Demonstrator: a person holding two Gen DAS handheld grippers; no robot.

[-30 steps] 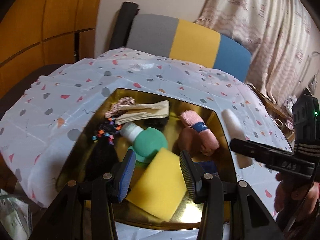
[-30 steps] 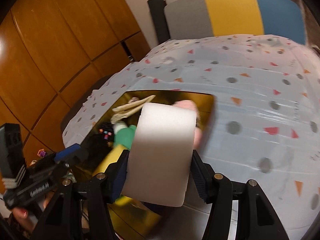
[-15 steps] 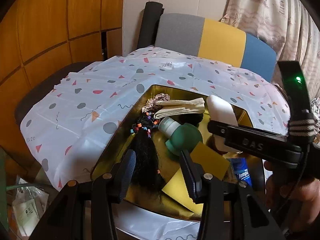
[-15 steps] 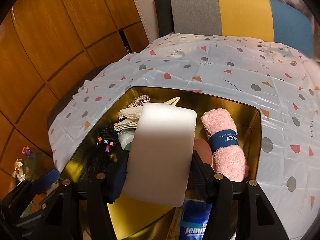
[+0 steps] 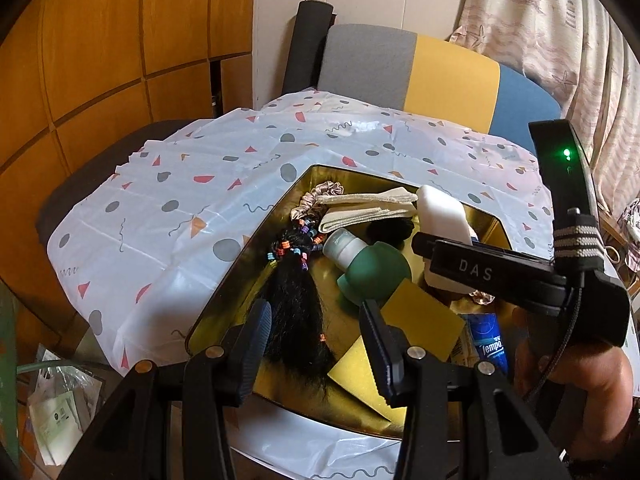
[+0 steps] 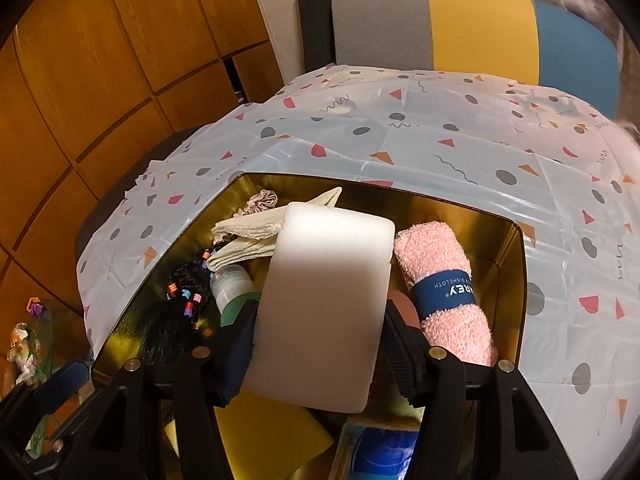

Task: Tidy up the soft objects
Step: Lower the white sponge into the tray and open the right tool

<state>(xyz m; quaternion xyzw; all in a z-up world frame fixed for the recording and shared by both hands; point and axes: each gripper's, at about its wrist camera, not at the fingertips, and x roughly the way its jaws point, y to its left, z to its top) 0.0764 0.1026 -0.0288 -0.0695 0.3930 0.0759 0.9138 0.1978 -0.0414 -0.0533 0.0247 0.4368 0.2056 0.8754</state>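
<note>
Wooden wall panels in warm orange stand behind a table covered with a thin, shiny plastic cloth, white with small grey dots and red and orange triangles. Behind its far edge is a padded chair back in grey, yellow and blue, and in the left wrist view a pale curtain hangs at the right.

Near the front edge of the table sits a gold box with glossy, mirror-like walls. Inside it, along the left wall, lies a black hairpiece with small coloured beads, and at the far left corner a crinkled satin scrunchie beside folded cream cloths. A round green bottle with a pale cap lies in the middle, a flat yellow sponge leans near the front wall, and a blue tissue pack is beside it. Along the right wall rests a rolled pink fluffy towel with a dark blue paper band.

The right gripper is clenched on a white foam block, smooth with rounded corners, held above the middle of the box; the block hides much of what is under it. The left gripper has its ribbed fingers apart with nothing grasped, above the front left part of the box. The right gripper's black body crosses the right side of the left wrist view and covers the towel there.
</note>
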